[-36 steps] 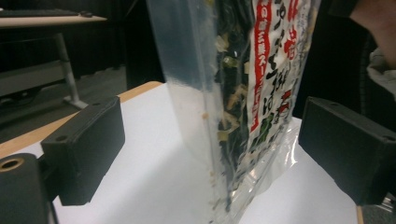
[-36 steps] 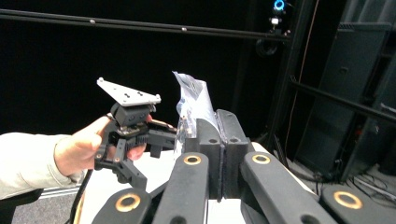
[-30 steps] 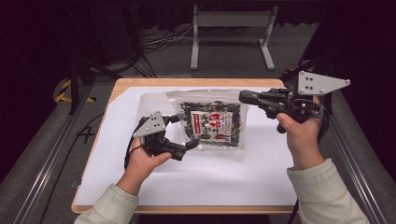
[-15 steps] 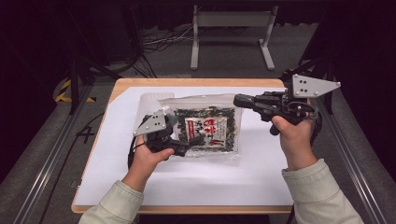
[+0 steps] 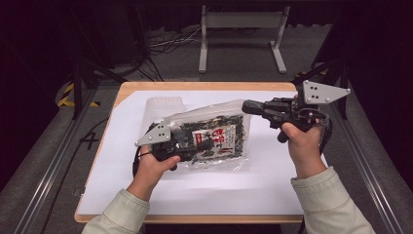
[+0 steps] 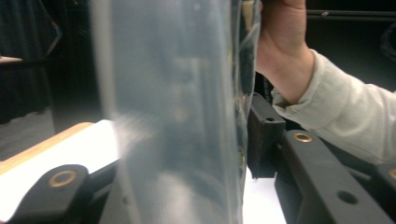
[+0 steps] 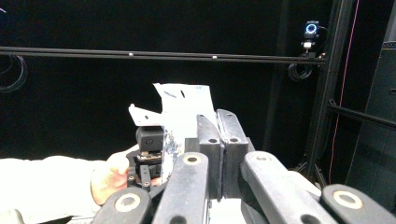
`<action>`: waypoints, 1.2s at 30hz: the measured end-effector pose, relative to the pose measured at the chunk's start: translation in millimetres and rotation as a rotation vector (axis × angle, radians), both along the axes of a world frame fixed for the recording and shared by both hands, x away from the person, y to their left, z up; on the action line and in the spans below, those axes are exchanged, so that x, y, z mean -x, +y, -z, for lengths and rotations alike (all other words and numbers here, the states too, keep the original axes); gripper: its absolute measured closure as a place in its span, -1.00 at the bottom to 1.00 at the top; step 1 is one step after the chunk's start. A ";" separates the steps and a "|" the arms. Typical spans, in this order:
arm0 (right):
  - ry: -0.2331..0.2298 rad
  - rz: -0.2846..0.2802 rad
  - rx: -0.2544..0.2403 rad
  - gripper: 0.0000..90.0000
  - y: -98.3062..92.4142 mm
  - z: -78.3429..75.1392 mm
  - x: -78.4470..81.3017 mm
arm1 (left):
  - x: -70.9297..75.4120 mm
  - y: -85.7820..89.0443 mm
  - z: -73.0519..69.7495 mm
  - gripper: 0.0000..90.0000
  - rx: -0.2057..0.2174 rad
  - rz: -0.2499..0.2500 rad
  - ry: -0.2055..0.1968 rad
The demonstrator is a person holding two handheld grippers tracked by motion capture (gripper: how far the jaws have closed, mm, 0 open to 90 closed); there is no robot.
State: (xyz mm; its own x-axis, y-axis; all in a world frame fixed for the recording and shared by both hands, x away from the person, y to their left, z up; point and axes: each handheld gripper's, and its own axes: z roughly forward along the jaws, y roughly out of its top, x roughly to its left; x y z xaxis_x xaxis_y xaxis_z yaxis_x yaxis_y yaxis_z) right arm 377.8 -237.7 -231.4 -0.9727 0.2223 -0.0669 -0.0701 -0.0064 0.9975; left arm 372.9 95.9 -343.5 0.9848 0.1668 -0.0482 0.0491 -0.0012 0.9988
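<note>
A clear plastic bag point(image 5: 214, 139) holding a dark snack pack with a red and white label hangs tilted just above the white sheet. My left gripper point(image 5: 203, 146) reaches in from the left. Its jaws have just been closing, with the bag's lower left part between them. In the left gripper view the bag's film point(image 6: 177, 116) stands between the jaws and the right pad point(image 6: 262, 137) presses on it. My right gripper point(image 5: 249, 106) is shut on the bag's upper right corner. In the right gripper view the film point(image 7: 183, 105) rises beside the closed jaws point(image 7: 217, 128).
A white paper sheet point(image 5: 272, 185) covers most of the wooden table point(image 5: 204, 86). A pale translucent box point(image 5: 165, 104) lies behind the bag. A metal stand point(image 5: 241, 29) and cables are on the floor beyond the table's far edge.
The left gripper slid right onto the bag and its jaws closed on it. The bag rose and tilted between both grippers. The right gripper dropped a little, toward the left.
</note>
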 end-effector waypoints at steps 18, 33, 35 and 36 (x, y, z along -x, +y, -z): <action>-0.029 0.011 0.027 0.97 0.3 0.1 3.0 | 2.6 2.3 -1.9 0.59 -0.023 0.031 0.030; -0.006 0.136 0.010 0.13 -17.8 -0.2 12.3 | -3.5 11.4 -7.1 0.59 -0.024 -0.020 0.039; 0.001 0.177 0.026 0.08 -23.1 1.5 14.5 | -3.3 12.6 -10.0 0.59 -0.023 -0.027 0.032; 0.010 0.203 0.038 0.04 -25.9 3.6 15.9 | -3.3 13.2 -11.0 0.59 -0.023 -0.030 0.027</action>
